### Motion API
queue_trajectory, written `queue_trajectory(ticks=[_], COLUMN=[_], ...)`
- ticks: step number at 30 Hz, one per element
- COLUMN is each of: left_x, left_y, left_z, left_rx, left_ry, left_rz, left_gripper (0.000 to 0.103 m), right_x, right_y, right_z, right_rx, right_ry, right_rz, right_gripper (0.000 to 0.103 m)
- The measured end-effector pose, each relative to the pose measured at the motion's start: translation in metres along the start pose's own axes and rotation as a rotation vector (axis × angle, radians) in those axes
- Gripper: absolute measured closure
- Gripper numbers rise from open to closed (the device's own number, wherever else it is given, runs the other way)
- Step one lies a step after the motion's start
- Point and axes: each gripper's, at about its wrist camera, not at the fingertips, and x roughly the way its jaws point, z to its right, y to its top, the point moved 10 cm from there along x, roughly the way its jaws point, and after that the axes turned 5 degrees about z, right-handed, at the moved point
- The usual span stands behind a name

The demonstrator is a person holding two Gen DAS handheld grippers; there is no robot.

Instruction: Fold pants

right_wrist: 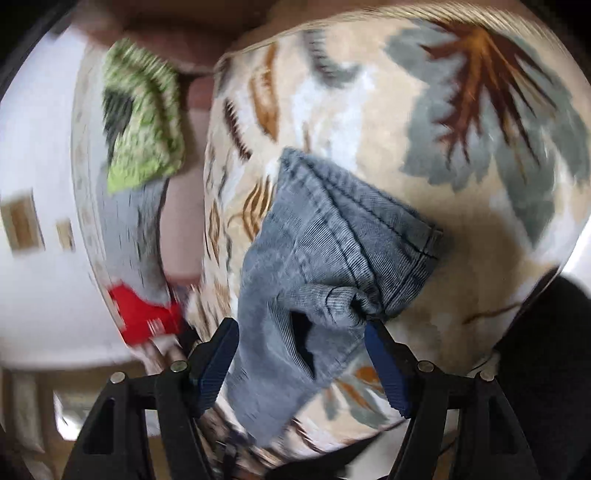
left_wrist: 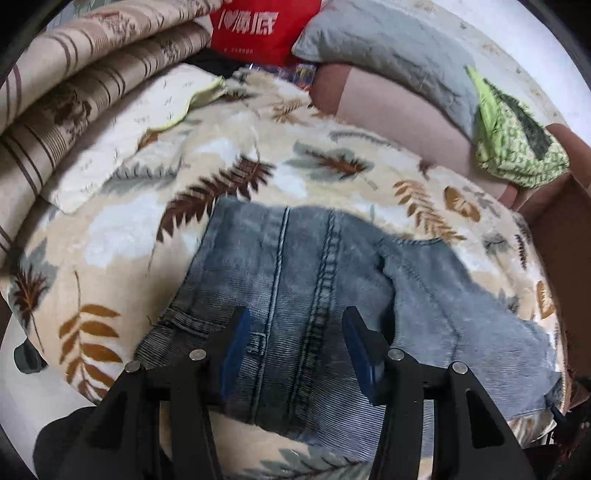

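Observation:
Grey-blue denim pants [left_wrist: 295, 288] lie flat on a cream leaf-print blanket [left_wrist: 110, 229]. My left gripper [left_wrist: 295, 332] is open, its blue-padded fingers standing apart just above the waistband end, holding nothing. In the right wrist view a bunched end of the pants [right_wrist: 332, 258] lies on the blanket [right_wrist: 369, 110]. My right gripper [right_wrist: 301, 343] is open with the fabric between its wide-set fingers. The right finger pad [right_wrist: 384, 354] touches a crumpled fold; the view is motion-blurred.
A striped rolled quilt [left_wrist: 74, 74] lies at the left. A red bag [left_wrist: 258, 26], a grey pillow [left_wrist: 388, 48] and a green patterned cloth [left_wrist: 517, 140] lie at the back. A small cream cushion [left_wrist: 129, 133] rests on the blanket.

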Motion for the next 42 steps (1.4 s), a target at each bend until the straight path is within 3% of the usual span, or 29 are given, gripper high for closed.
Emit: queue_trajectory(ticks=[3,6,8,9,10,11,14,19,23,25,26,29,30,31,33,34,37,38,42], left_x=[0.010,0.019,0.022,0.023,0.023,0.024,0.026,0.028,0.028,0.028,0.027,0.027,0.027,0.028,0.029,0.029,0.030,0.030,0.030], left_y=[-0.006,-0.009,-0.009,-0.009,-0.009,-0.008,-0.008,-0.008,-0.009,-0.009,-0.009,-0.010,-0.010,-0.010,-0.010,-0.010,-0.009,-0.009,-0.010], left_z=[-0.006,-0.008,-0.009,-0.009,-0.009,-0.009,-0.012,-0.013,-0.012,-0.013,-0.014,-0.013,-0.013,-0.012,-0.012,-0.012,-0.012,-0.012,-0.013], left_rx=[0.021,0.030,0.042,0.048,0.048,0.043,0.039,0.040,0.059,0.062,0.061,0.076,0.081,0.086,0.088,0.085,0.083,0.085,0.087], left_ry=[0.019,0.022,0.027,0.029,0.029,0.025,0.019,0.030,0.044,0.045,0.044,0.058,0.063,0.070,0.082,0.086,0.097,0.097,0.087], left_rz=[-0.009,-0.014,-0.013,-0.012,-0.011,-0.011,-0.015,-0.017,-0.011,-0.009,-0.008,-0.003,-0.001,0.000,-0.001,-0.001,-0.001,0.000,0.003], left_gripper=[0.050,0.049,0.047,0.045,0.045,0.044,0.040,0.037,0.036,0.036,0.035,0.034,0.034,0.034,0.032,0.032,0.031,0.031,0.030], right_x=[0.004,0.008,0.012,0.013,0.012,0.011,-0.003,-0.034,-0.057,-0.059,-0.051,-0.026,-0.027,-0.034,-0.053,-0.062,-0.062,-0.060,-0.030], right_y=[0.002,0.004,0.007,0.008,0.008,0.007,0.010,0.024,0.039,0.047,0.048,0.052,0.050,0.051,0.048,0.043,0.019,0.016,0.037], right_z=[0.012,0.018,0.018,0.018,0.017,0.015,-0.014,-0.087,-0.145,-0.128,-0.110,-0.009,0.010,0.013,0.006,-0.004,-0.026,-0.031,-0.079], right_rx=[0.146,0.198,0.173,0.137,0.104,0.066,-0.102,-0.356,-0.590,-0.679,-0.659,-0.518,-0.435,-0.372,-0.302,-0.295,-0.303,-0.313,-0.605], right_ry=[0.007,-0.008,-0.046,-0.083,-0.114,-0.143,-0.220,-0.272,-0.213,-0.291,-0.294,-0.499,-0.474,-0.414,-0.358,-0.321,-0.242,-0.245,-0.352], right_rz=[0.039,0.068,0.079,0.083,0.082,0.084,0.114,0.186,0.318,0.390,0.354,0.176,0.146,0.169,0.212,0.227,0.157,0.144,0.165], right_gripper=[0.029,0.030,0.042,0.066,0.078,0.081,0.083,0.083,0.083,0.084,0.084,0.080,0.073,0.049,0.028,0.028,0.028,0.028,0.028])
